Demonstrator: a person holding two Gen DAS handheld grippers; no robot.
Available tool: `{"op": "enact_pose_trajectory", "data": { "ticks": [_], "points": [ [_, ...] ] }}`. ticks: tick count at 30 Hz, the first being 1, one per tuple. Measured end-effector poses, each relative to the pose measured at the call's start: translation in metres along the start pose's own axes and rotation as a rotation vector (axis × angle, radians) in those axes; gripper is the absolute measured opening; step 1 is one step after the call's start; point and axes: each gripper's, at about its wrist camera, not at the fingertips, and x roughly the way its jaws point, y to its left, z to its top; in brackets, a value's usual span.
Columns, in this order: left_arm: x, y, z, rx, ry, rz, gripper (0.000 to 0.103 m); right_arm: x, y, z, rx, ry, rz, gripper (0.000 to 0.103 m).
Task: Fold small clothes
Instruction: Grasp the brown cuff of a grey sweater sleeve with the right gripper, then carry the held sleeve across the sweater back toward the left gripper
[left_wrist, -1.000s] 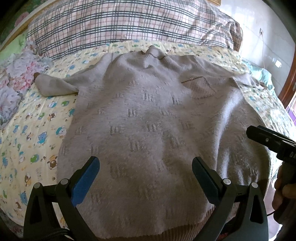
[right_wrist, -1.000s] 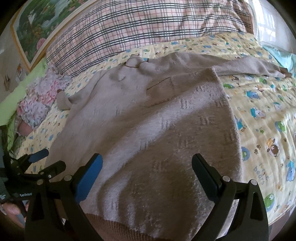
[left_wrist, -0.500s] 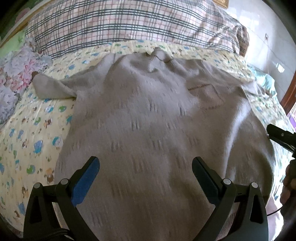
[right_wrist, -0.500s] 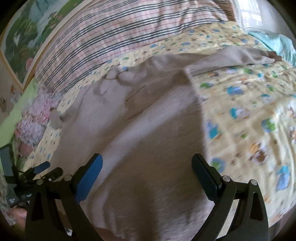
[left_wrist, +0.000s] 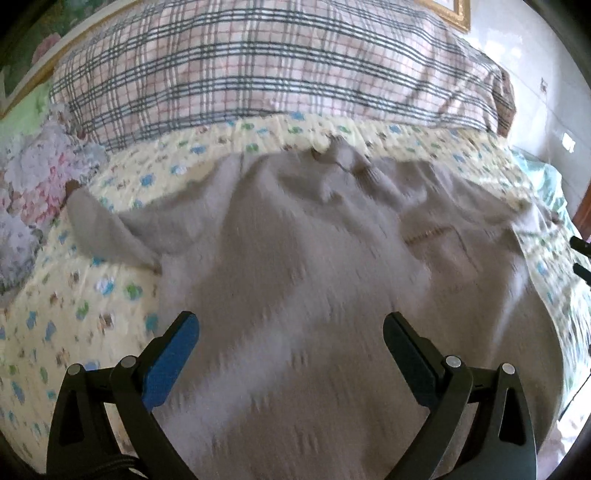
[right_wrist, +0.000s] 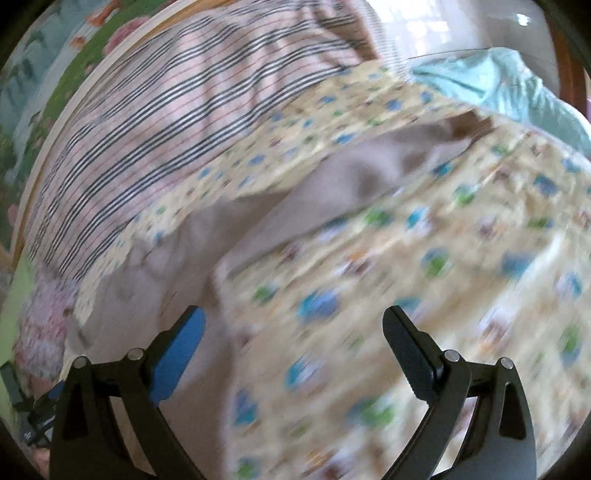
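A grey-beige knitted sweater (left_wrist: 314, 258) lies spread face up on the bed, collar toward the pillow, one sleeve out to the left (left_wrist: 107, 229). My left gripper (left_wrist: 291, 347) hovers open over the sweater's lower body, nothing between its fingers. In the right wrist view the sweater (right_wrist: 155, 295) fills the left side and its right sleeve (right_wrist: 354, 177) stretches across the sheet to a brown cuff. My right gripper (right_wrist: 293, 343) is open above the sweater's right edge and the printed sheet. Both views are motion-blurred.
A yellow sheet with animal prints (right_wrist: 424, 295) covers the bed. A large plaid pillow (left_wrist: 258, 66) lies along the head. A pile of pink and white clothes (left_wrist: 33, 184) sits at the left. Turquoise fabric (right_wrist: 498, 85) is at the far right.
The right gripper has swung right, from over the sweater's body to its right edge and the sheet. The left gripper has moved forward over the sweater. Both stay open.
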Motion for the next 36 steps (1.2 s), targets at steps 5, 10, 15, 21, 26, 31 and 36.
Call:
{"op": "enact_pose_trajectory", "data": {
  "ticks": [5, 10, 15, 21, 26, 31, 36],
  "points": [
    [0.024, 0.005, 0.038, -0.017, -0.009, 0.007, 0.100, 0.019, -0.065, 0.056, 0.095, -0.063, -0.067, 0.092],
    [0.051, 0.004, 0.068, -0.039, -0.001, 0.006, 0.100, 0.049, -0.125, 0.099, 0.258, -0.052, -0.124, 0.059],
    [0.074, -0.003, 0.080, -0.030, 0.013, 0.015, 0.100, 0.078, -0.161, 0.129, 0.317, -0.041, -0.208, 0.051],
    [0.105, -0.007, 0.074, 0.003, 0.060, 0.027, 0.100, 0.095, -0.173, 0.142, 0.353, -0.040, -0.185, 0.008],
    [0.115, 0.006, 0.066, -0.001, 0.080, 0.038, 0.100, 0.065, -0.128, 0.140, 0.285, -0.110, -0.050, 0.007],
    [0.114, 0.034, 0.057, -0.024, 0.067, 0.125, 0.100, 0.029, -0.030, 0.128, 0.145, -0.125, 0.201, 0.007],
    [0.103, 0.076, 0.045, -0.136, 0.078, 0.120, 0.100, 0.028, 0.082, 0.100, 0.018, -0.050, 0.444, 0.007]
  ]
}}
